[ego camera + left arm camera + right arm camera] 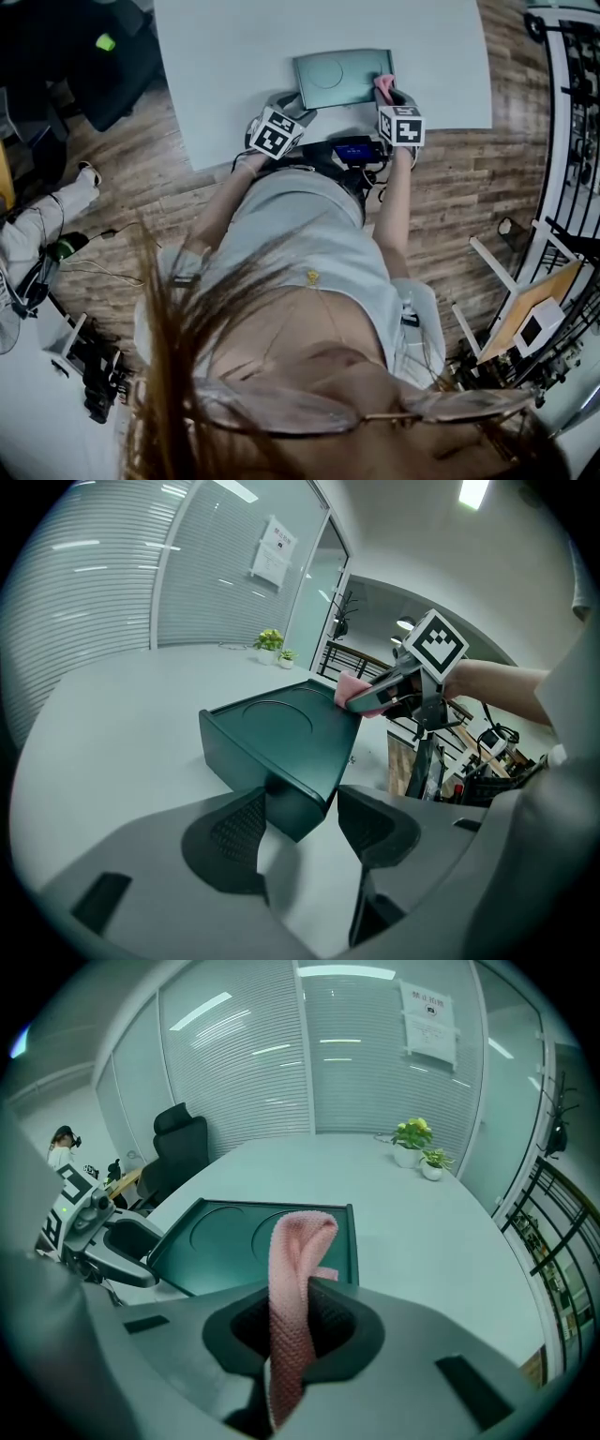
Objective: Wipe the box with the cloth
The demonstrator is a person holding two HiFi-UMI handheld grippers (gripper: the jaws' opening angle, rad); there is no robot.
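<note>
Head view: dark green flat rectangular plastic box (337, 80) sits on the pale grey table (216, 56) near its front edge, long axis running left-right across the person. The top face is rimmed and has round shallow recesses.

Pink knitted cloth (295, 1269) is folded into a loop and pinched in the right gripper (292, 1302), jaws closed on it. The loop stands up past the fingertips, its tip over the box's near right corner. I can't confirm it touches the surface.

Left gripper (302, 810) is at the near left corner with jaws apart, straddling that corner. The left pad is at or against the box wall and there's a sliver of gap on the right, so it looks like bracing rather than clamping.

Key geometry: from the cloth, nearly the whole top face lies to the left and away. The natural stroke is leftward along the long axis, towards the left gripper. The right gripper is the only one carrying the cloth; the left just steadies.

My read is that wiping is at the start or the end of a pass at the right corner. The risk is the box sliding if the left jaws aren't really biting.

Further out are two small potted plants (414, 1143) on the far side of the table and a black office chair (183, 1147) beside it.
</note>
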